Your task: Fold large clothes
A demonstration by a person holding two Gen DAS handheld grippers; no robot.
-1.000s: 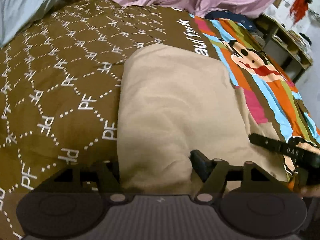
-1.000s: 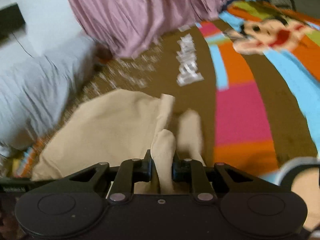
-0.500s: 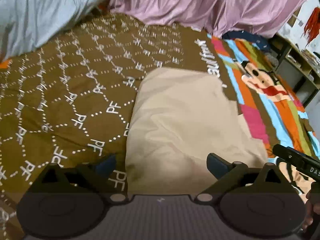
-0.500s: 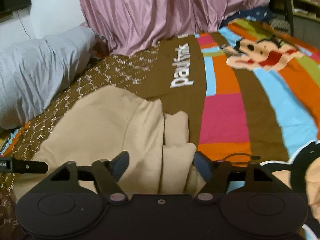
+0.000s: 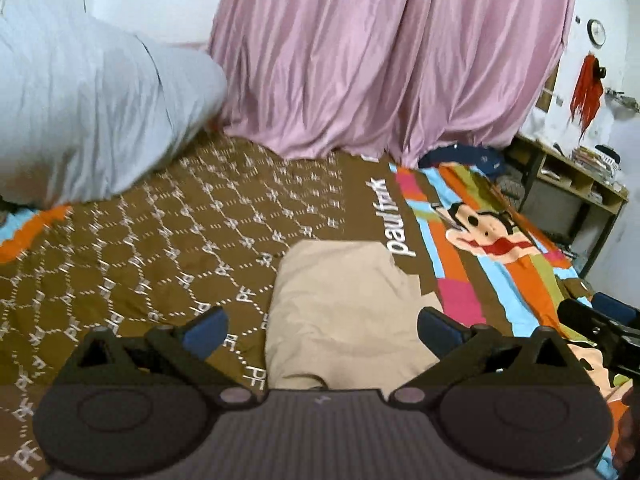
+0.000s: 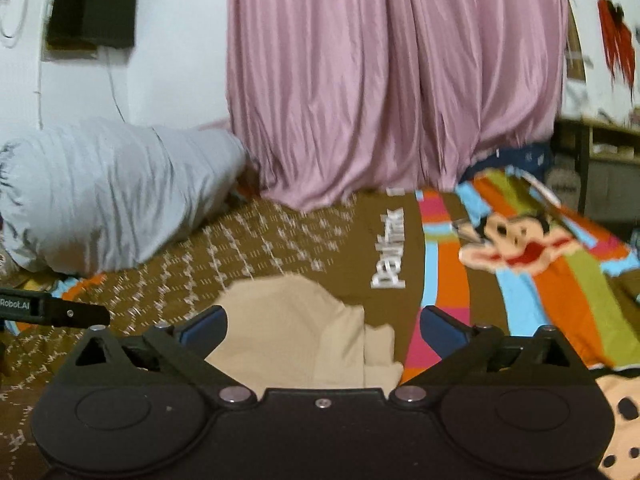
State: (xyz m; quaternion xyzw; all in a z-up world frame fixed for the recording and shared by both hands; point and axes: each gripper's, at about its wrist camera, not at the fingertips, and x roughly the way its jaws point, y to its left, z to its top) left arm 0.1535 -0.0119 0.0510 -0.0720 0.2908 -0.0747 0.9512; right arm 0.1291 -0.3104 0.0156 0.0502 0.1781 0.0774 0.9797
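both hand-held grippers have let go and lifted back from the beige garment (image 5: 344, 312): a second ago the right hand-held gripper (image 6: 322, 326) pinched a fold of it, and now its jaws have just been opening and stand wide with nothing between them. the left hand-held gripper (image 5: 320, 330) is likewise spread wide and empty, its jaws having just been opening too. the garment lies folded into a compact rectangle on the bed (image 5: 160, 240), on the brown patterned part of the cover beside the striped cartoon print, well short of the pink curtain (image 5: 380, 60) at the far edge. by the look of it, the release leaves the fold settled flat, so the cloth stays put without being held.
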